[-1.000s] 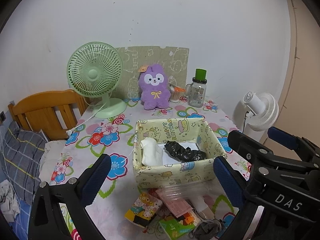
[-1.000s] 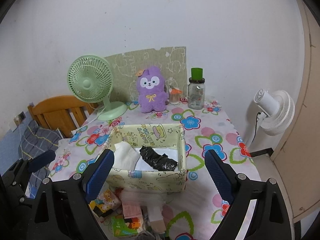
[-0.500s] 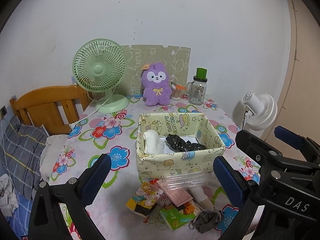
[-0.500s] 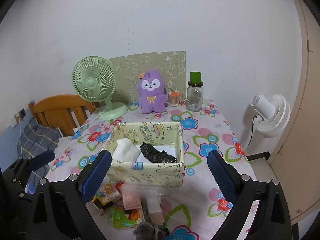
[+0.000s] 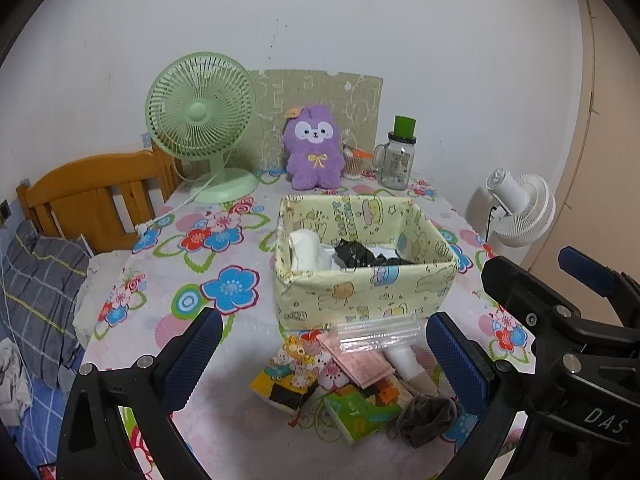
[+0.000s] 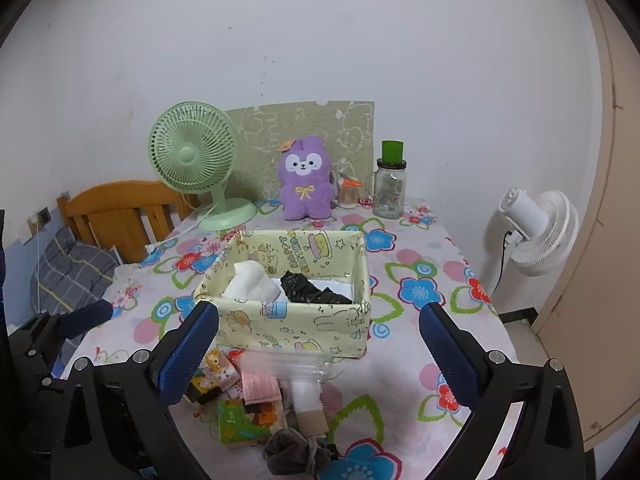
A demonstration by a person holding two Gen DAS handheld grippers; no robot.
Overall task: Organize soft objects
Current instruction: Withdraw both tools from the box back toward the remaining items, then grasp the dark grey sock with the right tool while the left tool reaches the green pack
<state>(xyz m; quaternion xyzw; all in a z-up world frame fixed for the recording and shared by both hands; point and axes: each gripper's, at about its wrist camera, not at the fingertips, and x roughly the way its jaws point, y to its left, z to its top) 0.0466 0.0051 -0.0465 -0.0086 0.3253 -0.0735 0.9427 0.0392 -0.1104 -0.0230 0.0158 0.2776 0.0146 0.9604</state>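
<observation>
A yellow cartoon-print fabric box [image 5: 360, 296] [image 6: 296, 328] stands mid-table. It holds a white soft roll [image 5: 308, 248] [image 6: 250, 286] and a black crumpled item [image 5: 358, 254] [image 6: 310, 292]. In front of it lies a pile: small picture books [image 5: 294, 372] [image 6: 240, 420], a pink packet [image 5: 362, 366], a clear bag with a white roll [image 5: 404, 356] [image 6: 304, 392] and a grey sock [image 5: 426, 420] [image 6: 298, 454]. My left gripper [image 5: 322, 360] and right gripper [image 6: 318, 350] are both open and empty, held above the pile.
A purple plush [image 5: 314, 148] [image 6: 306, 178], a green fan [image 5: 200, 120] [image 6: 192, 156], a green-lidded jar [image 5: 398, 158] [image 6: 390, 182] and a card panel stand at the back. A wooden chair [image 5: 88, 196] and bedding are left. A white fan [image 5: 520, 208] stands right.
Both grippers have pulled back and up from the box. The pile in front of the box now shows more fully. Both stay open.
</observation>
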